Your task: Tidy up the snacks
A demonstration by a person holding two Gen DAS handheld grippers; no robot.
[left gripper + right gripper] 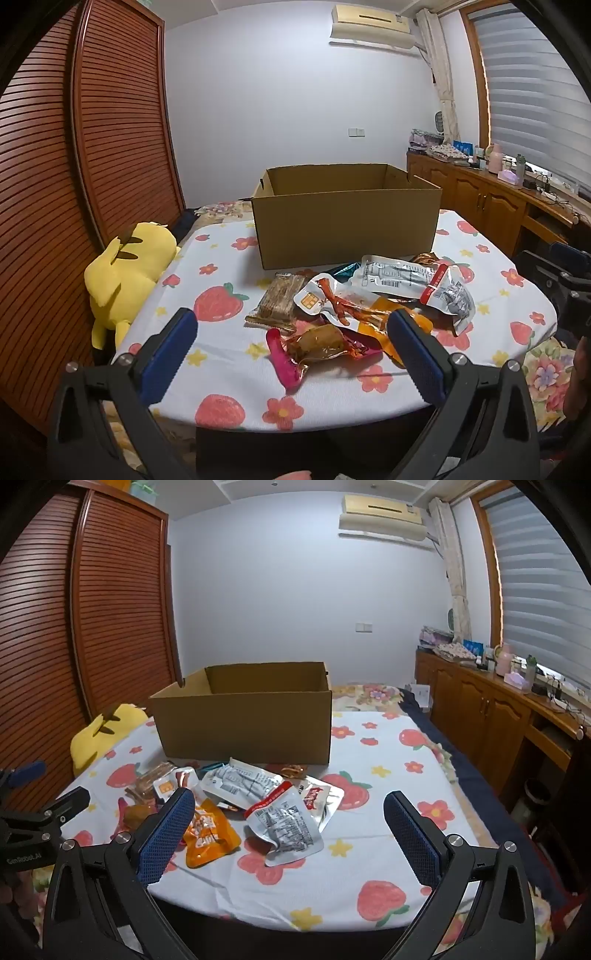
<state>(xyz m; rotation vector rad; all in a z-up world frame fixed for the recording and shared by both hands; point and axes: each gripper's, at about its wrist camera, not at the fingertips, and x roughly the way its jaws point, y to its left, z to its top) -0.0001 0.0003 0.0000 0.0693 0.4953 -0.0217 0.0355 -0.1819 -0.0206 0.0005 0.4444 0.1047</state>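
Note:
An open cardboard box (347, 225) stands on the far half of the table; it also shows in the right wrist view (243, 720). Several snack packets lie in a pile in front of it: a pink-edged clear packet (306, 350), a brown wafer pack (279, 301), a chicken-feet packet (340, 299), an orange packet (207, 830) and white-and-red packets (284, 823). My left gripper (291, 332) is open and empty above the near side of the pile. My right gripper (290, 814) is open and empty, hovering before the white-and-red packets.
The table wears a white strawberry-and-flower cloth (388, 849). A yellow plush toy (122, 277) lies at the table's left edge. A slatted wooden wardrobe (92, 129) stands left, a wooden cabinet (480, 716) with bottles right. The left gripper's body (37, 823) shows at the left.

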